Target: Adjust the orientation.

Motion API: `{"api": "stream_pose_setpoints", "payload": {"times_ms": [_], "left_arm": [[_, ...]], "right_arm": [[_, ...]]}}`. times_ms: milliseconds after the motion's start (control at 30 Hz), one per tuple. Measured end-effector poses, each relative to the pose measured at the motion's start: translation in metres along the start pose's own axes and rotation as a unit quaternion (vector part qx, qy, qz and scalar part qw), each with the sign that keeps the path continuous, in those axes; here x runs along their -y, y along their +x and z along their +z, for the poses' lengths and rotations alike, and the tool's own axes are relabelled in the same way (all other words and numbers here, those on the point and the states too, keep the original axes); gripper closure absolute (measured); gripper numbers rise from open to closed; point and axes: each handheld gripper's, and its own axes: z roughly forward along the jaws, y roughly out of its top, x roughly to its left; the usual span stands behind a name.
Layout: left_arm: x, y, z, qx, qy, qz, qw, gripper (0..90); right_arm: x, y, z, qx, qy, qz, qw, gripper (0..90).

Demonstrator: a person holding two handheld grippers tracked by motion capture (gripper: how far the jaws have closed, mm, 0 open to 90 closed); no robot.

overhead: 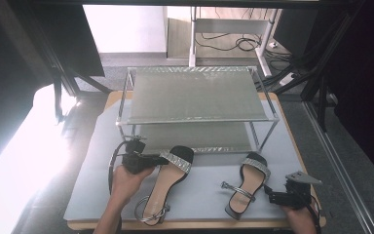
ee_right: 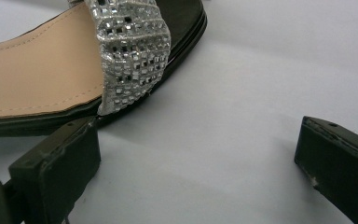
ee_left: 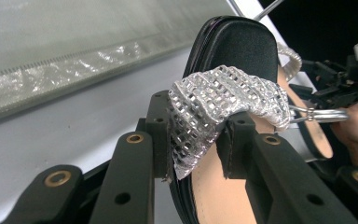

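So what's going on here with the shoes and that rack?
A person works two handheld grippers at a table. The left gripper is shut on the sparkly silver toe strap of the left sandal, which lies on the grey mat in front of a two-shelf shoe rack. The right gripper sits open beside the right sandal, its fingers holding nothing. Both shelves are bare.

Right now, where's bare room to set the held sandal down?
Both shelves of the rack are bare: top shelf and lower shelf. The mat is free between the left sandal and right sandal. Crowded: the near right corner, by the right gripper; the left gripper pinches the left sandal's strap.
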Motion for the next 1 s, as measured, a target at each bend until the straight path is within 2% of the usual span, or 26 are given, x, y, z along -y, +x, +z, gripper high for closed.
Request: {"api": "stream_pose_setpoints", "payload": {"times_ms": [67,200,667,867,1000], "left_arm": [[-0.002,-0.004,-0.004,0.002,-0.005,-0.003,1.0,69.8],[-0.009,-0.012,-0.013,0.002,-0.009,0.004,1.0,69.8],[-0.035,-0.039,-0.033,0.023,-0.001,0.029,0.9993,69.7],[-0.05,-0.049,-0.042,0.016,0.001,0.036,0.9992,69.8],[-0.061,-0.054,-0.05,0.02,-0.002,0.036,0.9992,69.8]], "right_arm": [[0.0,0.0,0.0,0.0,0.0,0.0,1.0,0.2],[0.0,0.0,0.0,0.0,0.0,0.0,1.0,0.2],[0.0,0.0,0.0,0.0,0.0,0.0,1.0,0.2],[0.0,0.0,0.0,0.0,0.001,0.0,1.0,0.2],[0.0,0.0,0.0,0.0,0.001,-0.001,1.0,0.2]]}}
